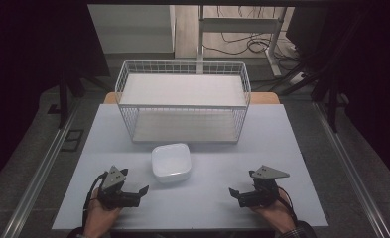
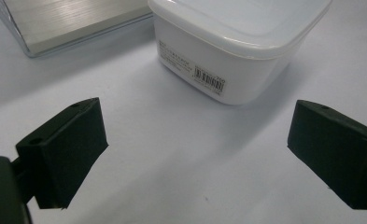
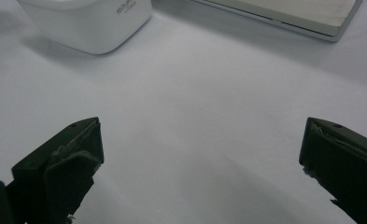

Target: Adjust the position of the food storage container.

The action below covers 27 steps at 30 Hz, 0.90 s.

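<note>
Lidded container [image 1: 170, 162] sits mid-bench [image 1: 207, 198], just before the wire rack [image 1: 182, 101]. Left tool [image 1: 134, 193] and right tool [image 1: 239, 194] flank it, nearer the front edge.

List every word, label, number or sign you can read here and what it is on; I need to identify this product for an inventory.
Sticker with small print and a barcode on the side wall of the white lidded container, left gripper view: too small and blurred to read.
Short printed line on the container's wall in the right gripper view: blurred, not readable.
Wire rack, table, grippers: no text to be seen.
</note>
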{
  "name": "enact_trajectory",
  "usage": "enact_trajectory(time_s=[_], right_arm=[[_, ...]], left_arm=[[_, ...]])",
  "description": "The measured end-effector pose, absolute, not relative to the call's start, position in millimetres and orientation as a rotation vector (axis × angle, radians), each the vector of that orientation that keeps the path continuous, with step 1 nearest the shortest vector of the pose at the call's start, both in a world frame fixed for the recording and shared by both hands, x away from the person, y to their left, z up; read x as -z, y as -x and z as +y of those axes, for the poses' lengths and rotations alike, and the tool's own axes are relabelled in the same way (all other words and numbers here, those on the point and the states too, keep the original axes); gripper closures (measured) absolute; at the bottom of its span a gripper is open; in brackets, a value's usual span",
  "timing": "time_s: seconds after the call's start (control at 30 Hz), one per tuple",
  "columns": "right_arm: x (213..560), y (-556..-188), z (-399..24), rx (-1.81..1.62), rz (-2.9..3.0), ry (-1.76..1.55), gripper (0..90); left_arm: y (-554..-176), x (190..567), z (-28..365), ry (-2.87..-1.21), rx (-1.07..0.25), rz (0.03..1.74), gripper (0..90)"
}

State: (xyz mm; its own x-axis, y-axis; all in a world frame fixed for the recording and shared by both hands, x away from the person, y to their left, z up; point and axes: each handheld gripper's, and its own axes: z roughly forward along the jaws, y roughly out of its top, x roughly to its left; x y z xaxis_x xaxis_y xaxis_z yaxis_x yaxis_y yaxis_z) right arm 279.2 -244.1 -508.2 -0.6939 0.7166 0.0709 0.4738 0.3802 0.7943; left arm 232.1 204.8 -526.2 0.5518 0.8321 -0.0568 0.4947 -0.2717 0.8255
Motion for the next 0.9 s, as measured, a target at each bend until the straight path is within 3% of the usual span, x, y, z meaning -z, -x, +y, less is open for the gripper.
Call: enact_trajectory(time_s=[0.4,0.67,0.9], right_arm=[[503,-284,-240,-1.198,2.378,-1.072,6.7],[497,-291,-226,-1.190,2.432,-1.048,13.8],[491,-299,-214,-1.210,2.487,-1.003,30.9]], left_arm=[[-234,522,205,-1.951,-0.470,1.054,4.1],[-240,523,205,-1.946,-0.467,1.078,14.8],[-251,519,205,-1.922,-0.460,1.079,28.2]])
